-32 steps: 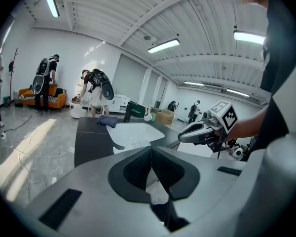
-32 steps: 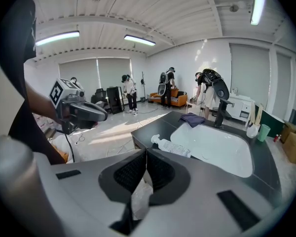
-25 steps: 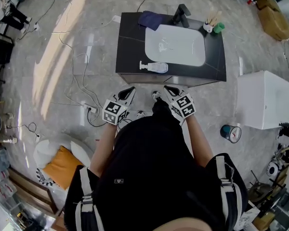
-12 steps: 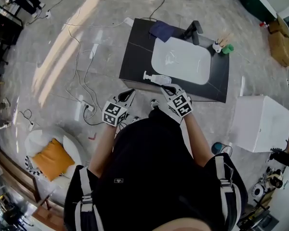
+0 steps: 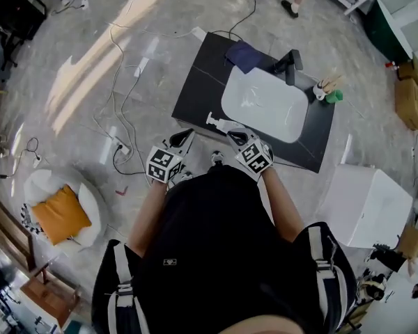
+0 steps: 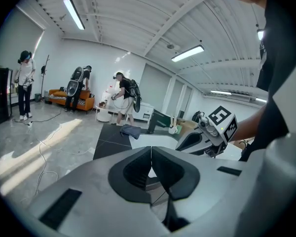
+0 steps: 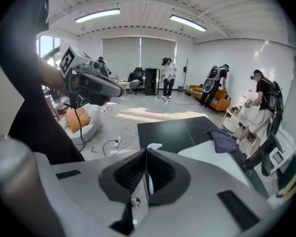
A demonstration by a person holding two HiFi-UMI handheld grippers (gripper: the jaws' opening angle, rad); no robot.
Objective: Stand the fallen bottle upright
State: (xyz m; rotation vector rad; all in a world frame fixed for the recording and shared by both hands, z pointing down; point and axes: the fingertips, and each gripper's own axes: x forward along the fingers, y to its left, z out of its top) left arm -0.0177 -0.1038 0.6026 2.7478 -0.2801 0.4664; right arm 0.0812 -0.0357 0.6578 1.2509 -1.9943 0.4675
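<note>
Black counter (image 5: 195,92): bottle (image 5: 221,124) lying flat | left gripper (image 6: 151,152) jaws pressed together, empty | right gripper (image 7: 147,154) likewise

1. We see a pale, translucent pump bottle (image 5: 223,124) lying on its side.
2. It rests on the black bench (image 5: 202,82), near the front edge, just beside the white basin (image 5: 265,103).
3. Its white pump head points left in the head view.

Bright ceiling strip lights, fisheye-warped edges
</note>
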